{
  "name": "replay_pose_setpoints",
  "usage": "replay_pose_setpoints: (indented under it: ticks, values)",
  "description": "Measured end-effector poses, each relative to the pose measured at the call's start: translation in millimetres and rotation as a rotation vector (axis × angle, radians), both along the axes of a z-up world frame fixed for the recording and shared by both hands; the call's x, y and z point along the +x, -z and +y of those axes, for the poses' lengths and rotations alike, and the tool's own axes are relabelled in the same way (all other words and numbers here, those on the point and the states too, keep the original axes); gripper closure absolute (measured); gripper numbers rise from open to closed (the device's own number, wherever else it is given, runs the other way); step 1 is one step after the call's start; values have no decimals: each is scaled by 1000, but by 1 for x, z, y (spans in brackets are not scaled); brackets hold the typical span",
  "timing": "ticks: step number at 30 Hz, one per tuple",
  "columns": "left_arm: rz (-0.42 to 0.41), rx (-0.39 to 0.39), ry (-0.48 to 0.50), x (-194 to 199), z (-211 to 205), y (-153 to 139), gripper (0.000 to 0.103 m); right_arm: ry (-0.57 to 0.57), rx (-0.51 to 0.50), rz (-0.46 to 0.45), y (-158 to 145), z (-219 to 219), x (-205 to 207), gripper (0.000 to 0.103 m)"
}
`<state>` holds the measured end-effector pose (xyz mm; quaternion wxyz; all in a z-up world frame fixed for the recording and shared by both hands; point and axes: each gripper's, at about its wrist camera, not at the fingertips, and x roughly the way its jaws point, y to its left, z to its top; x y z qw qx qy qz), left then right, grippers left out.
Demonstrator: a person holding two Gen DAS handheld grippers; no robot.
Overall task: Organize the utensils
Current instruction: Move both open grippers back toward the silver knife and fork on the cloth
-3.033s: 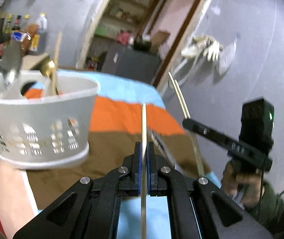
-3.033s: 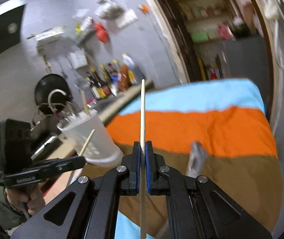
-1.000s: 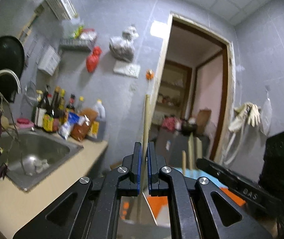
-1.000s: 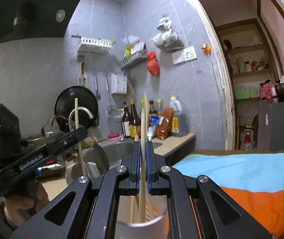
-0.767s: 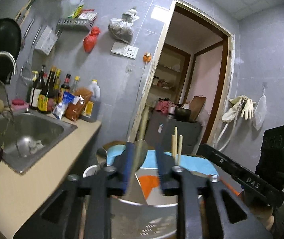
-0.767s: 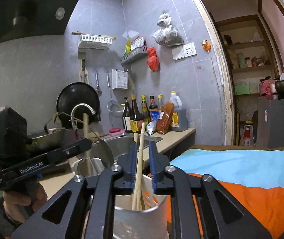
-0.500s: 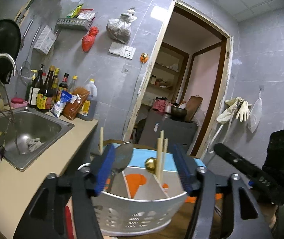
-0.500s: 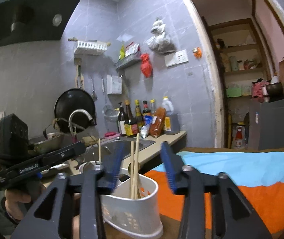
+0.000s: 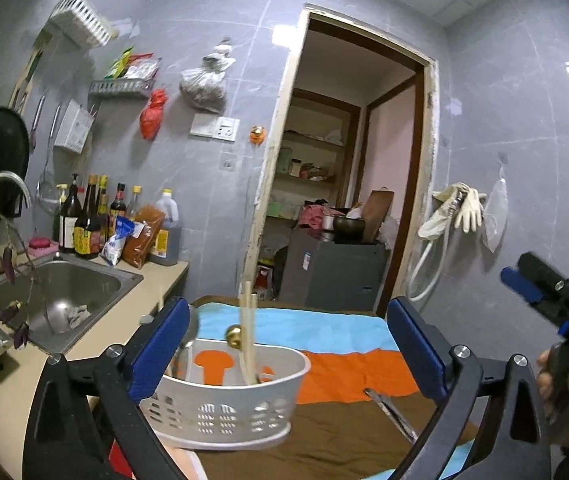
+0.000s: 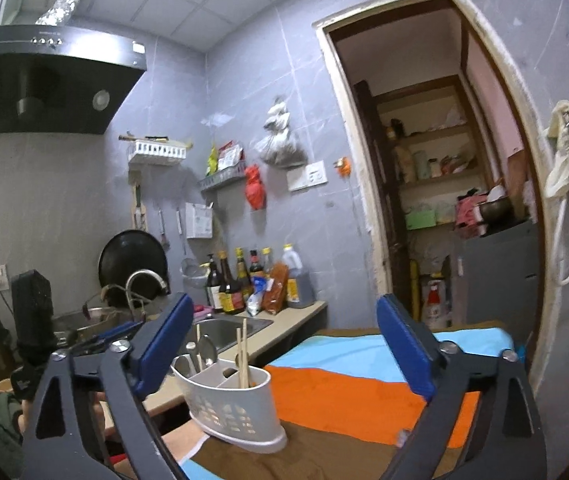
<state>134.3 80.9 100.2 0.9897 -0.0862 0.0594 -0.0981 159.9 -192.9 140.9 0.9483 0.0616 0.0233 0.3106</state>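
A white slotted utensil caddy (image 9: 224,400) (image 10: 232,404) stands at the left edge of the striped cloth (image 9: 344,372). Wooden chopsticks (image 9: 248,344) (image 10: 241,356) and spoons (image 10: 204,350) stand upright in it. My left gripper (image 9: 288,320) hovers just in front of the caddy; its jaws are opening wide with nothing between them. My right gripper (image 10: 284,312) hangs farther back, jaws opening too, and holds nothing. A metal utensil (image 9: 392,412) lies on the brown stripe to the right of the caddy.
A steel sink (image 9: 72,292) with a curved tap lies left of the caddy, set in a beige counter. Sauce bottles (image 9: 96,220) line the wall behind it. An open doorway (image 9: 344,200) lies beyond the table. A hand holds the other gripper at the right edge (image 9: 544,292).
Both grippers were shut on chopsticks held over the caddy. They have opened, the chopsticks now stand in the caddy, and both grippers have drawn back and upward from it.
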Motion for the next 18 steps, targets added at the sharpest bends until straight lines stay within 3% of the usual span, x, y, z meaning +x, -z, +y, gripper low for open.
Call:
replay_pose_setpoints:
  ticks: [9, 18]
  values:
    - [36, 42, 95, -17, -44, -4, 5, 92, -94, 45, -20, -37, -46, 0]
    - [52, 43, 127, -27, -78, 29, 5, 155, -127, 80, 26, -57, -56, 0]
